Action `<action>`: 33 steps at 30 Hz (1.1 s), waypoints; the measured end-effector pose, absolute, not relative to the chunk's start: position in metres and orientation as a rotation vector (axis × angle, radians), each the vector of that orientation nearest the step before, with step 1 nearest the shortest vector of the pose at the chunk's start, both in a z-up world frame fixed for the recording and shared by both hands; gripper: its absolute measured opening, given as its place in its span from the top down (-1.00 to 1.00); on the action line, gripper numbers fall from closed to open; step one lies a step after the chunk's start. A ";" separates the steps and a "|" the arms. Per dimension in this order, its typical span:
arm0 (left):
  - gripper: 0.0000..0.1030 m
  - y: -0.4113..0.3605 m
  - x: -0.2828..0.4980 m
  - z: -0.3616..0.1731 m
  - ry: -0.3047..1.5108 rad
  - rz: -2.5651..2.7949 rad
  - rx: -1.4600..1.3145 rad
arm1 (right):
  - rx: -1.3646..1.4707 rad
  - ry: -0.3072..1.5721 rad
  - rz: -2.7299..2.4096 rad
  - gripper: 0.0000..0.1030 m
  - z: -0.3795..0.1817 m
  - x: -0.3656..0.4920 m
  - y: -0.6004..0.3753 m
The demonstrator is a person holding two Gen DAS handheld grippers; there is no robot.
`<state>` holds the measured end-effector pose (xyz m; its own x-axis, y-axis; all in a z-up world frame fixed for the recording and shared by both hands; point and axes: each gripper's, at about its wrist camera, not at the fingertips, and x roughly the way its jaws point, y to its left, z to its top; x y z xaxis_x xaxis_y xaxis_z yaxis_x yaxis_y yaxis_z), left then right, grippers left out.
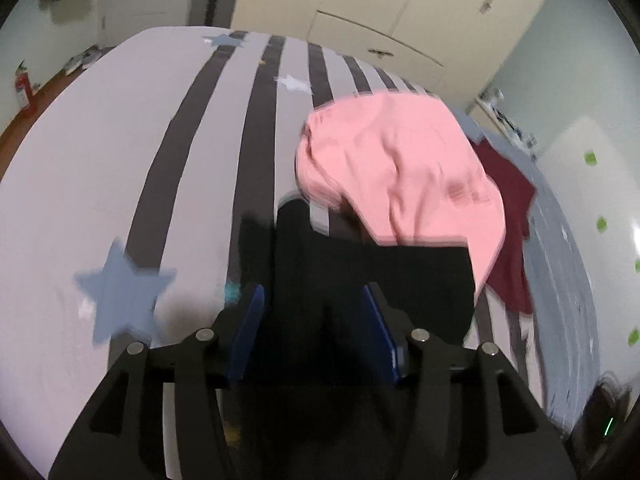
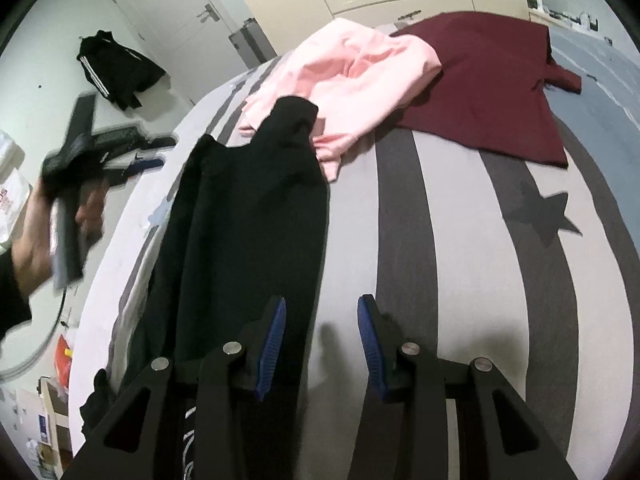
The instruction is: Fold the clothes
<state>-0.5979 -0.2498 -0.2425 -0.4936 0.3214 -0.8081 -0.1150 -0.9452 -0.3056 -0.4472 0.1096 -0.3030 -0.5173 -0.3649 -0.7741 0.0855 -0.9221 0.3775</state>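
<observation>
A long black garment (image 2: 248, 208) lies stretched along the left side of a striped grey bed (image 2: 460, 280). A crumpled pink garment (image 2: 352, 80) overlaps its far end, and a maroon shirt (image 2: 492, 88) lies flat beyond. My right gripper (image 2: 322, 308) is open over bare sheet, its left finger over the black cloth's edge. In the left wrist view my left gripper (image 1: 312, 292) is open above the black garment (image 1: 360, 272), with the pink garment (image 1: 400, 168) and maroon shirt (image 1: 508, 216) behind. A hand (image 2: 32, 232) holds that gripper, blurred, off the bed's left edge.
Cream wardrobe doors (image 1: 380, 0) stand past the bed's far end. A black jacket (image 2: 116, 72) hangs on the wall by a white door (image 2: 168, 12), and a grey suitcase (image 2: 252, 44) stands near it. A red fire extinguisher (image 1: 22, 88) sits on the floor at left.
</observation>
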 end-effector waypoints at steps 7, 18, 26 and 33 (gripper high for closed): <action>0.07 -0.237 -0.498 -0.264 -0.201 2.317 -1.474 | 1.330 -0.375 -2.402 0.33 -0.296 -0.438 0.078; 0.41 -0.216 -0.427 -0.293 -0.196 2.203 -1.533 | 1.400 -0.320 -2.322 0.33 -0.316 -0.405 0.043; 0.96 -0.247 -0.415 -0.287 -0.291 2.285 -1.524 | 1.464 -0.305 -2.357 0.33 -0.335 -0.408 0.041; 0.96 -0.282 -0.393 -0.304 -0.394 2.312 -1.618 | 1.489 -0.296 -2.389 0.34 -0.341 -0.408 0.049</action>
